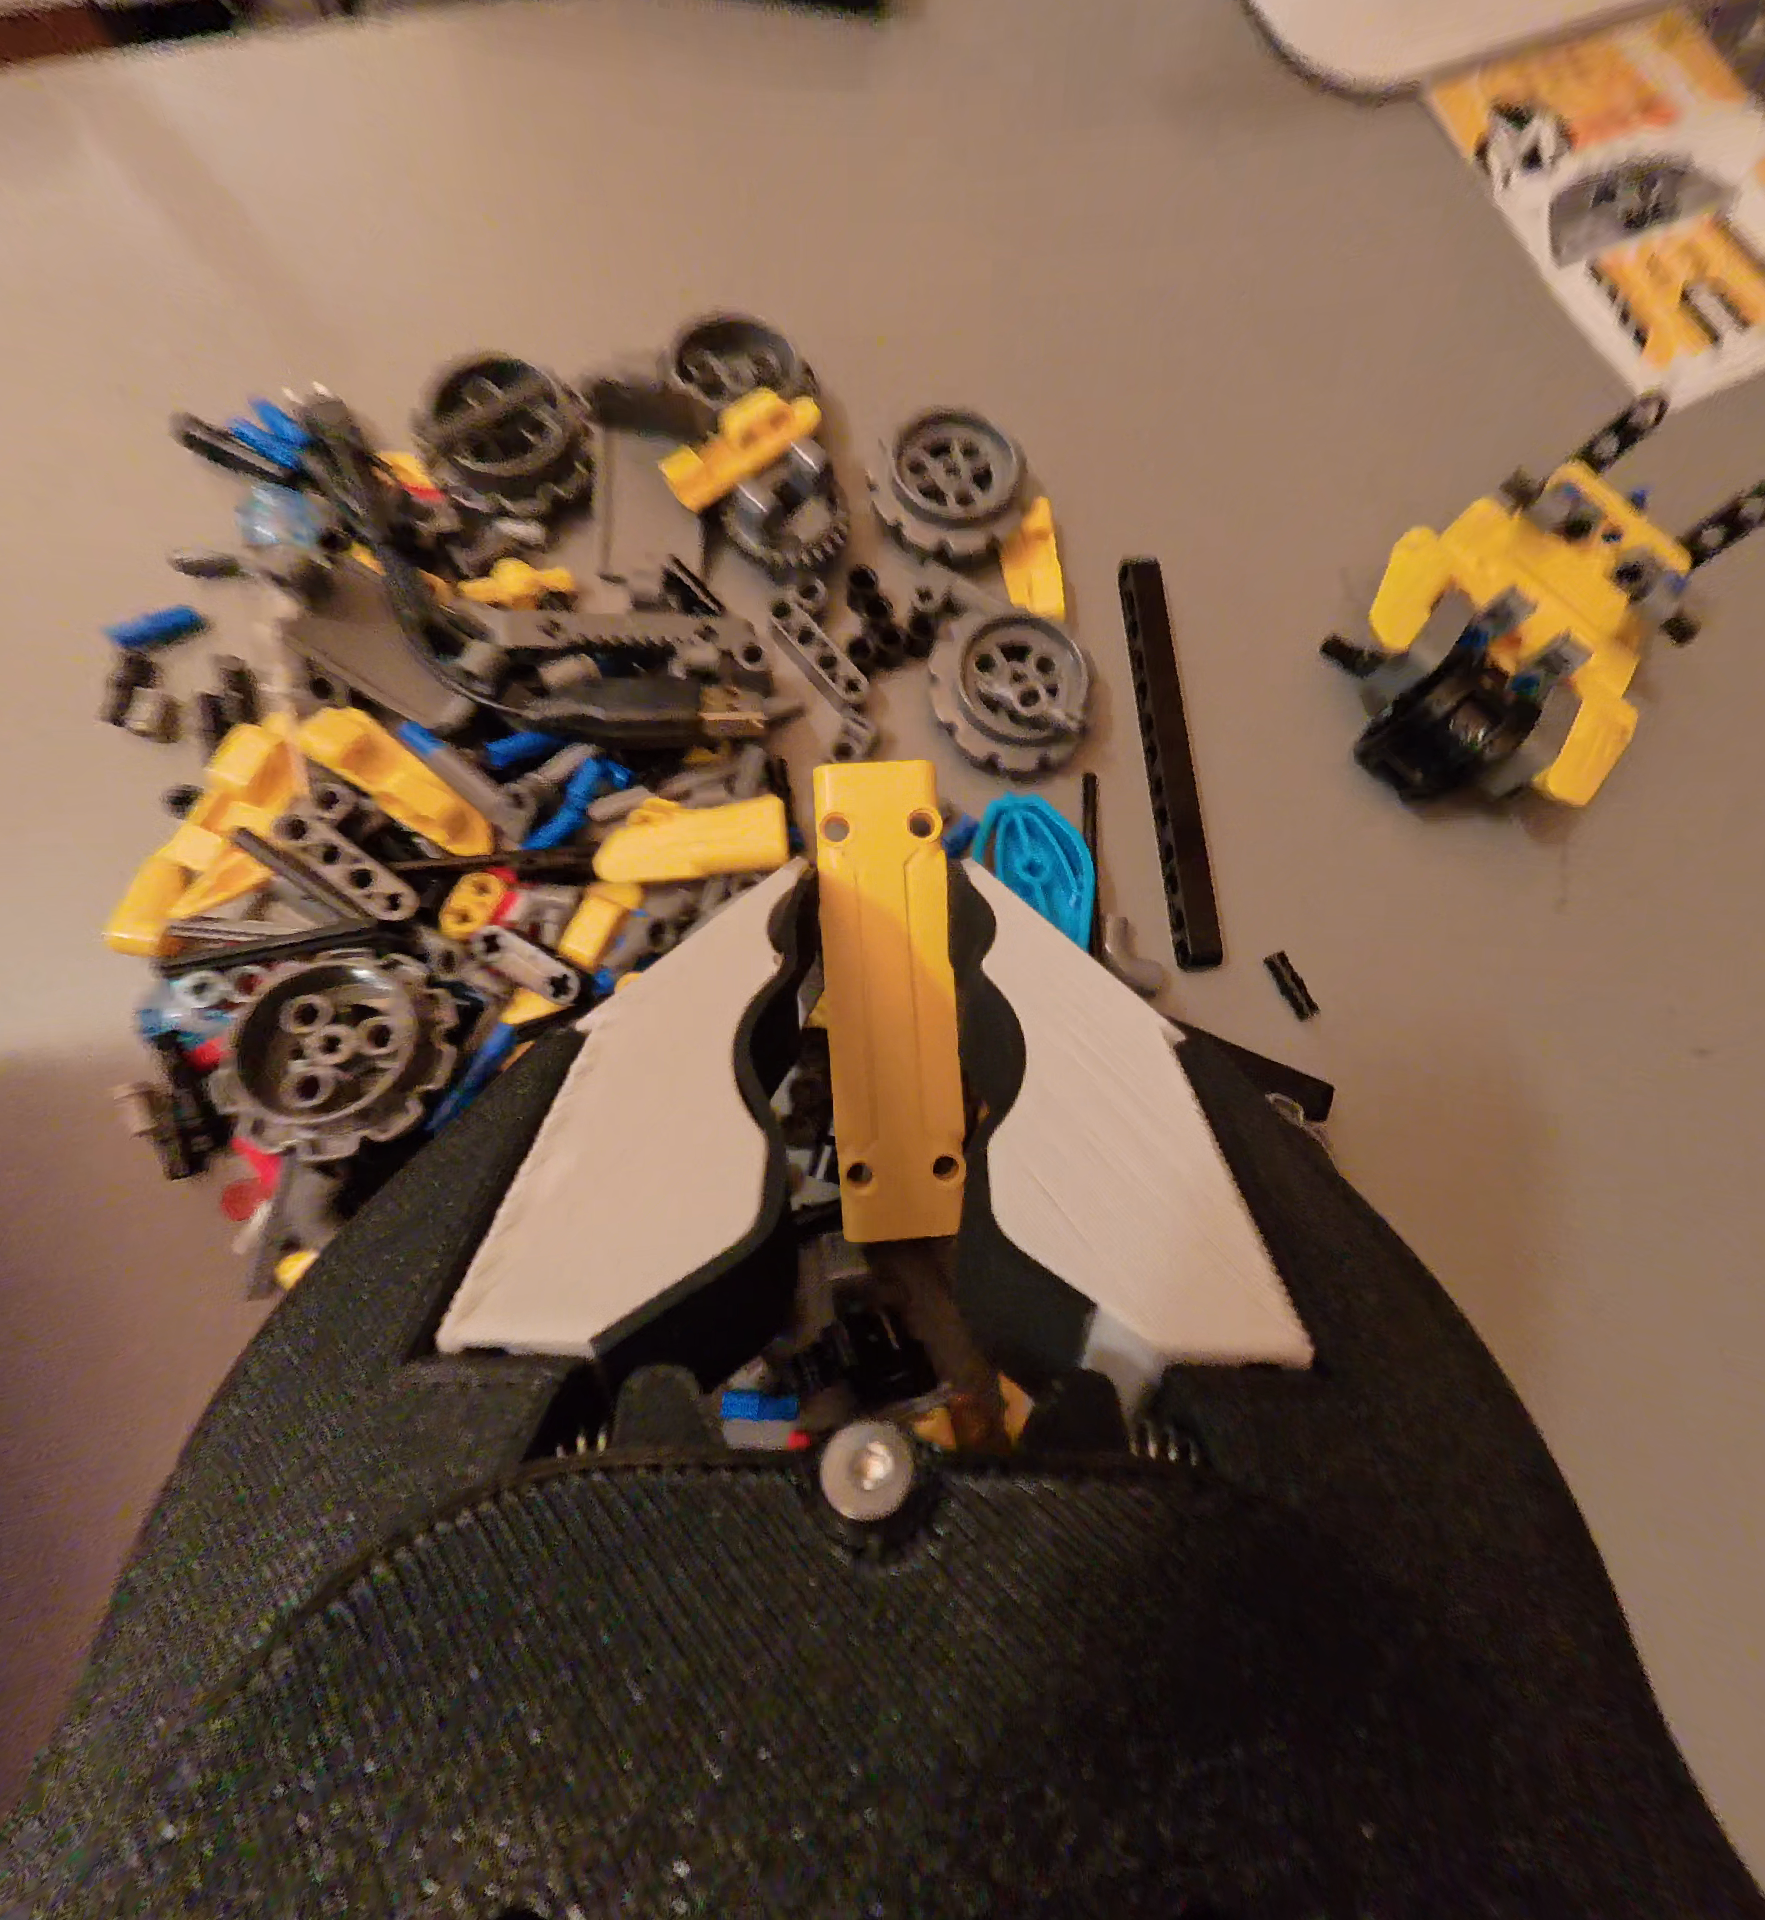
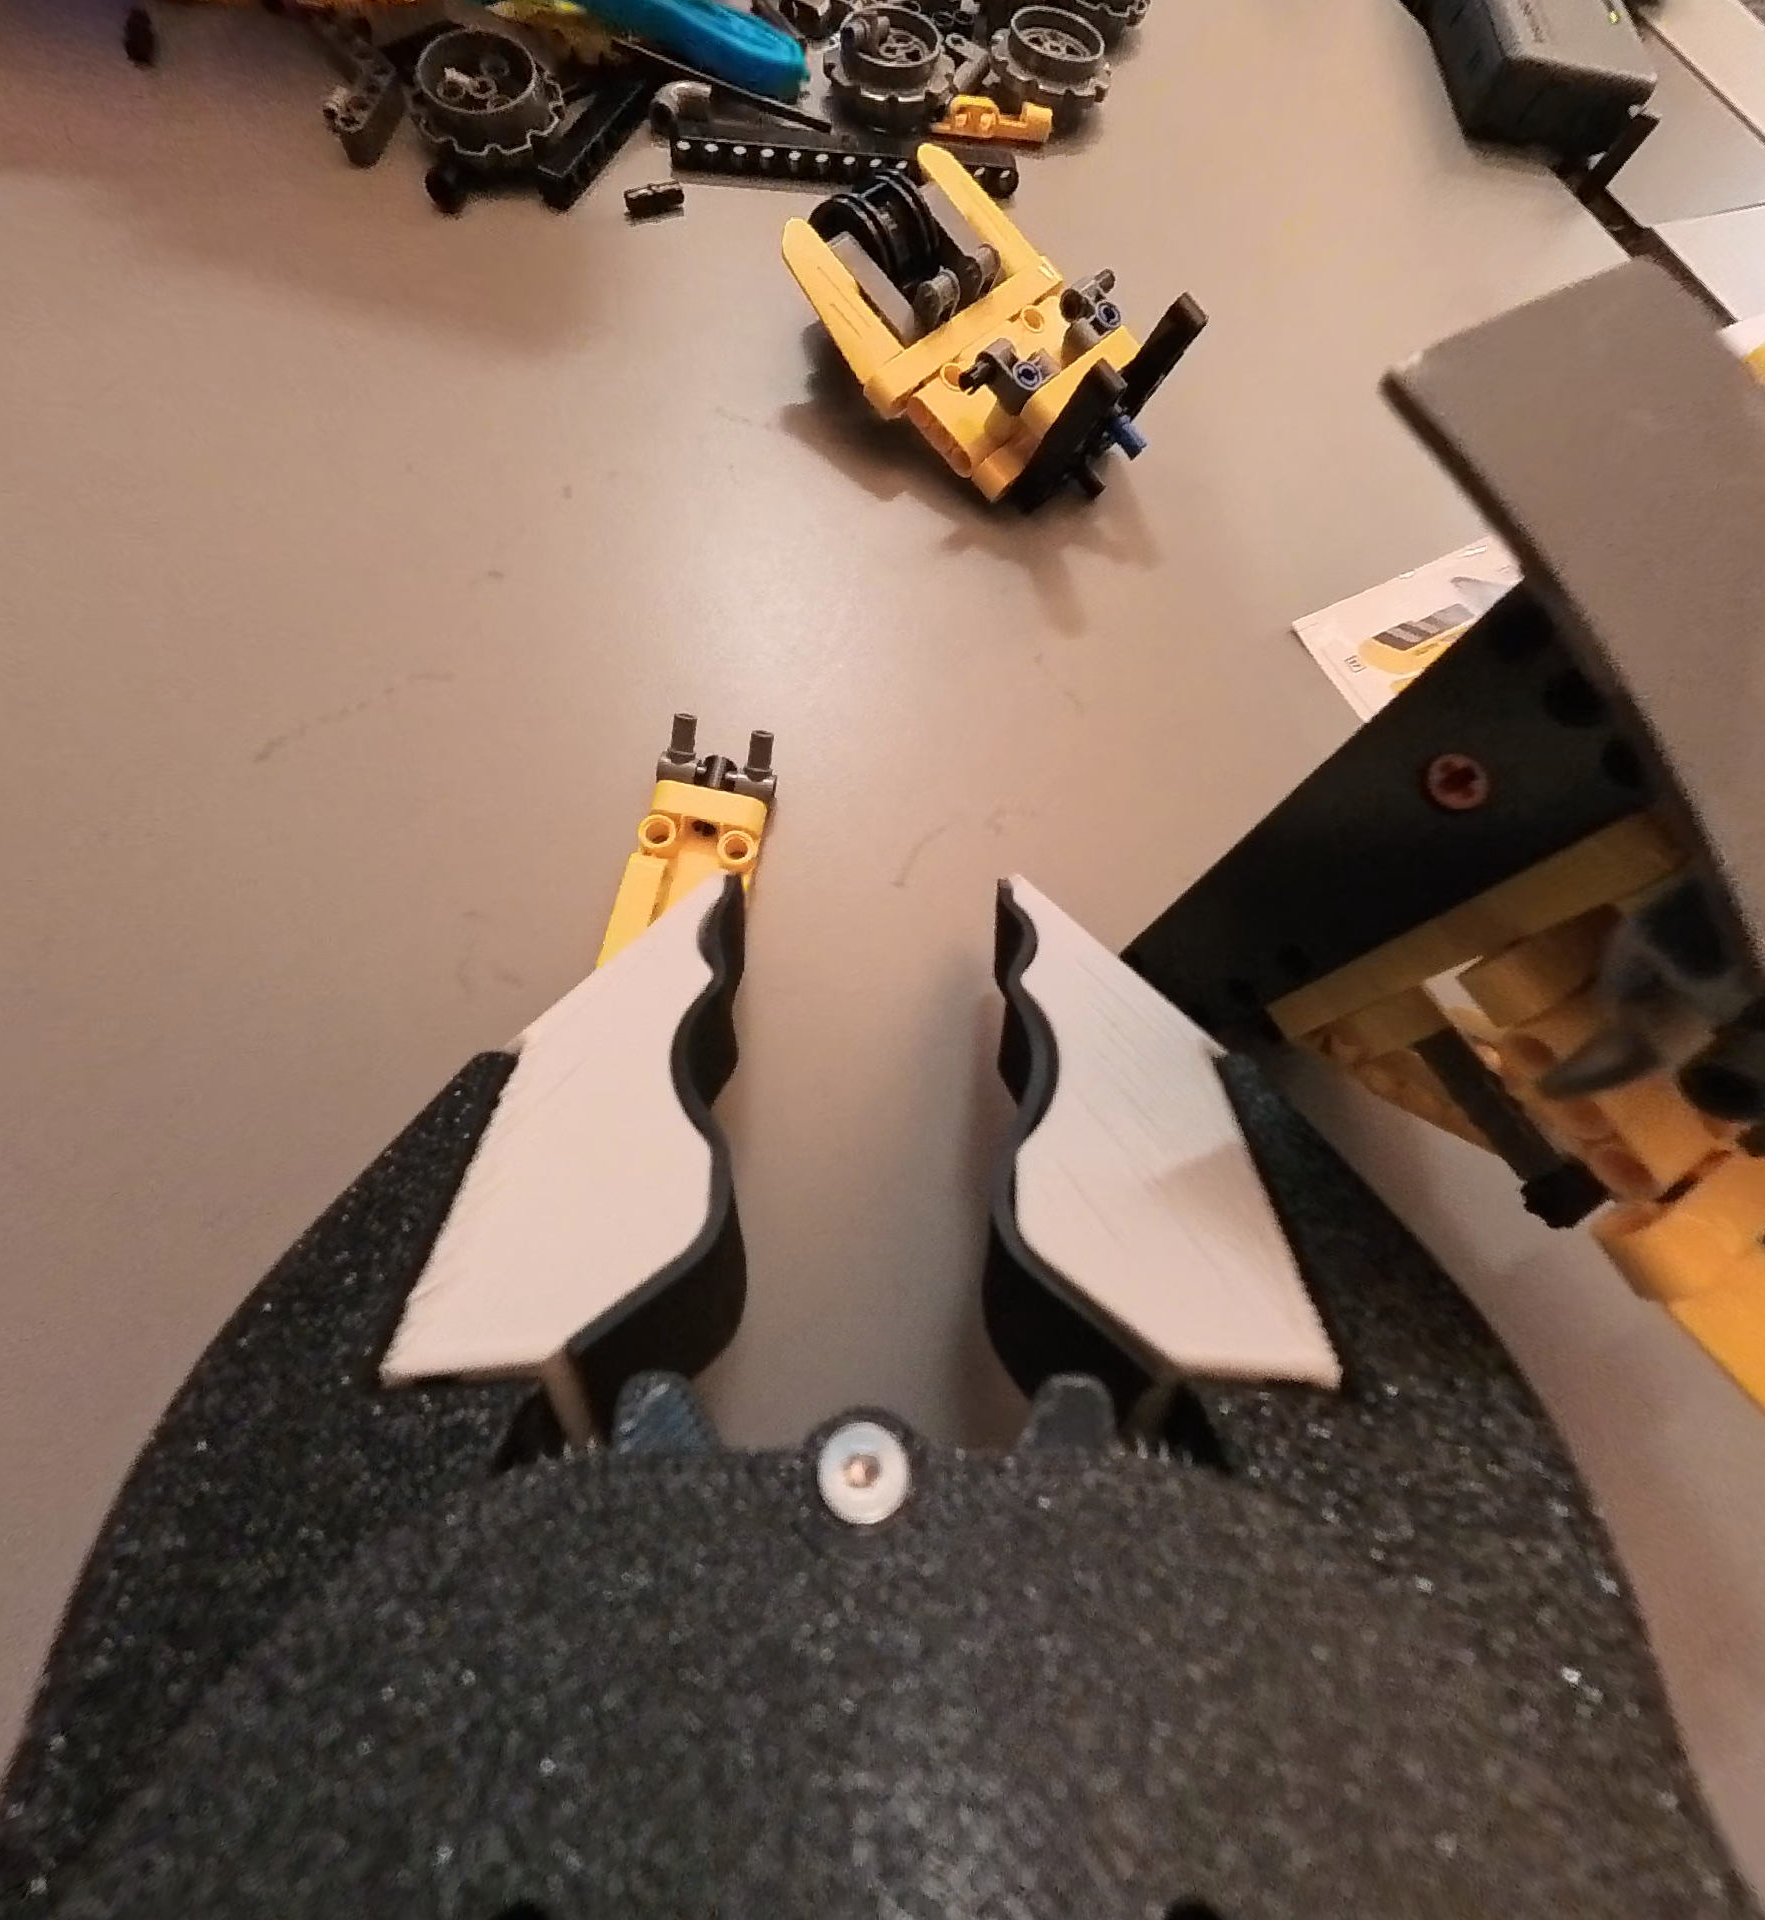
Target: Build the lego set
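My left gripper [image 1: 883, 883] is shut on a long yellow panel piece [image 1: 888, 997] and holds it above a pile of loose building-toy parts [image 1: 462, 748]: yellow, black, grey and blue pieces with several grey wheels. My right gripper [image 2: 867, 894] is open and empty just above the grey table. A small yellow piece with grey connector pins [image 2: 706, 821] lies on the table by its left fingertip, partly hidden under that finger. A large partly built yellow and black model with a grey curved panel [image 2: 1584, 831] stands close beside the right finger.
A small yellow and black sub-assembly [image 1: 1512, 644] sits on the table right of the pile; it also shows in the right wrist view [image 2: 982, 343]. A long black beam [image 1: 1169, 769] lies beside the pile. An instruction booklet [image 1: 1688, 187] lies far right. A laptop [image 2: 1688, 135] is at the far right. There is about 30 cm between the tips of the two grippers.
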The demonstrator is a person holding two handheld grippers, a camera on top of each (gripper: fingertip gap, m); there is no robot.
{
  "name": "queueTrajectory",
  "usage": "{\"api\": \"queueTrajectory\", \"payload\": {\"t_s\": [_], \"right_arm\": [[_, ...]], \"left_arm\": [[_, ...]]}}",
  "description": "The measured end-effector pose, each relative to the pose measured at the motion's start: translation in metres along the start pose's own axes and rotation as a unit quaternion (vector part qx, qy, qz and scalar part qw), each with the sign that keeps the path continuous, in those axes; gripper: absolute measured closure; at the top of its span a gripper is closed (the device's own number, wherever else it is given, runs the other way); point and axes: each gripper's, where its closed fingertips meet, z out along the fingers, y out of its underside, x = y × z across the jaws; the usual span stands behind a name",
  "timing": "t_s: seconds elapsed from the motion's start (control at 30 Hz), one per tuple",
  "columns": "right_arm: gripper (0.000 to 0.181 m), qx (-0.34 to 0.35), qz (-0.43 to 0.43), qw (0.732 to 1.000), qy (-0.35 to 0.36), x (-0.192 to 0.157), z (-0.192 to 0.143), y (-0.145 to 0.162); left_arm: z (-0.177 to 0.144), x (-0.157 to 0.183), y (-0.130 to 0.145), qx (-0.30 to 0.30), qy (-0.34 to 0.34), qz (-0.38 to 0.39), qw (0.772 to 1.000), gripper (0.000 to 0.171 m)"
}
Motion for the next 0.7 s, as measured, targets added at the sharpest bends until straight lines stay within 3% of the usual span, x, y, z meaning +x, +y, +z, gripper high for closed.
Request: {"api": "queueTrajectory", "payload": {"t_s": [0.1,0.2,0.33,0.5,0.7], "right_arm": [[0.133,-0.001,0.001,1.0,0.001,0.001,0.001,0.0],[0.133,-0.004,0.003,1.0,0.001,0.002,0.001,0.001],[0.133,-0.009,0.002,1.0,0.001,0.002,0.002,0.002],[0.133,-0.009,-0.001,1.0,0.003,0.002,0.002,0.002],[0.133,-0.01,-0.002,1.0,0.003,0.002,0.003,0.002]], "left_arm": [[-0.022,-0.025,-0.02,0.07,-0.037,-0.033,0.996,0.15],[-0.043,-0.066,-0.025,0.108,-0.116,-0.058,0.986,0.15],[-0.056,-0.108,-0.009,0.079,-0.217,-0.057,0.971,0.15],[-0.056,-0.129,0.021,-0.012,-0.294,-0.04,0.955,0.15],[-0.066,-0.14,0.027,-0.035,-0.349,-0.036,0.936,0.15]]}}
